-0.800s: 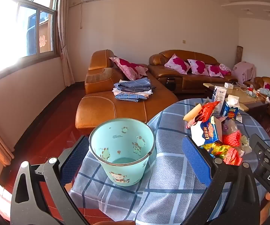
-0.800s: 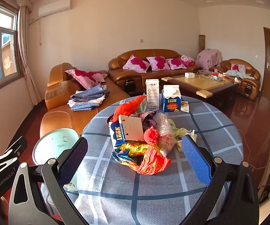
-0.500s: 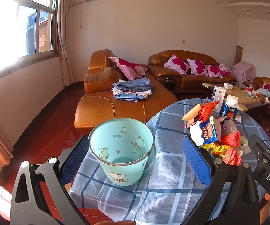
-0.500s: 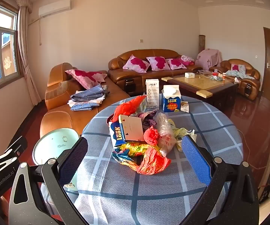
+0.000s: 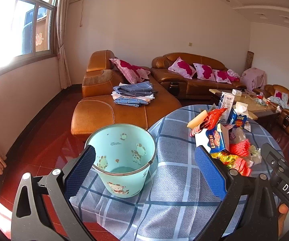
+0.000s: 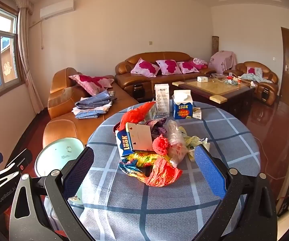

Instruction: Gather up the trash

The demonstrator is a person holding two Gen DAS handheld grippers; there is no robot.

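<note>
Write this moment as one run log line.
left gripper: open, empty | right gripper: open, empty | bin: empty | trash pile: on table

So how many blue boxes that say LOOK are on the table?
2. One LOOK box lies in the trash pile; the other LOOK carton stands upright at the table's far side. More could hide under the wrappers.

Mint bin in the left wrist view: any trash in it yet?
No. The mint bin shows only its bare bottom, and the trash pile sits on the table beside it.
</note>
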